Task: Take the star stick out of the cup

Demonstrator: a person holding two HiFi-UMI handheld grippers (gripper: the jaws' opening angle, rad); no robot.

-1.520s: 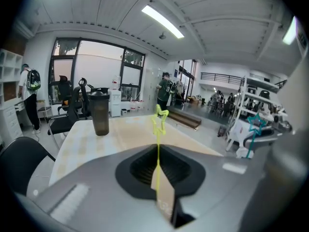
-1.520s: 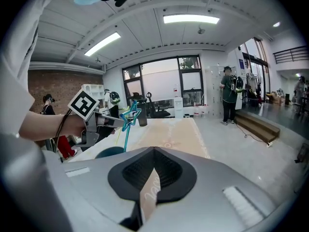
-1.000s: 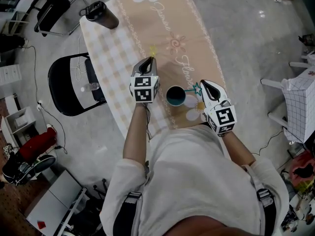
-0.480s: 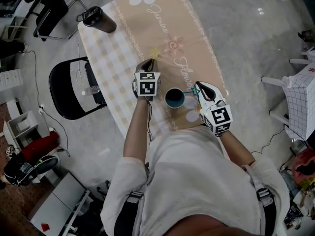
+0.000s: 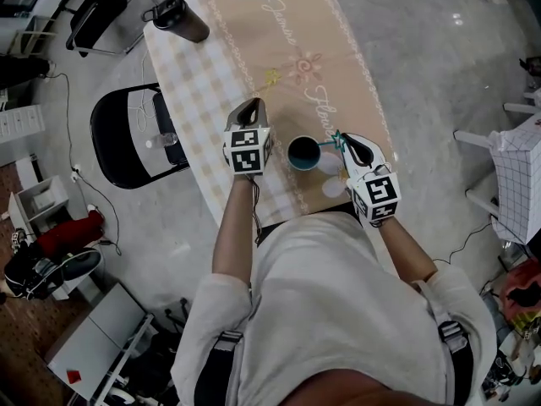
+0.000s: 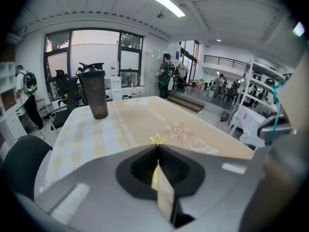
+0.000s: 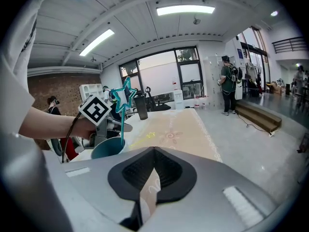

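Note:
A teal cup (image 5: pixel 303 153) stands on the beige flowered tablecloth (image 5: pixel 287 41). A teal star stick (image 5: pixel 338 139) leans out of the cup to its right; its star (image 7: pixel 124 98) rises above the cup (image 7: pixel 108 148) in the right gripper view. My right gripper (image 5: pixel 347 141) is shut and empty, its tip right beside that star. My left gripper (image 5: pixel 253 105) is shut, just left of the cup. A yellow star stick (image 5: pixel 270 79) lies on the cloth just past its tip. Its star (image 6: pixel 157 139) shows just beyond the closed jaws.
A dark shaker bottle (image 5: pixel 177 19) stands at the table's far left corner, also visible ahead of the left gripper as the bottle (image 6: pixel 94 93). A black chair (image 5: pixel 127 142) stands left of the table. The table's near edge (image 5: pixel 279 218) is close to the person's body.
Both grippers stay beside the cup. The yellow star now lies a little farther from the left gripper's tip. The teal stick still leans in the cup.

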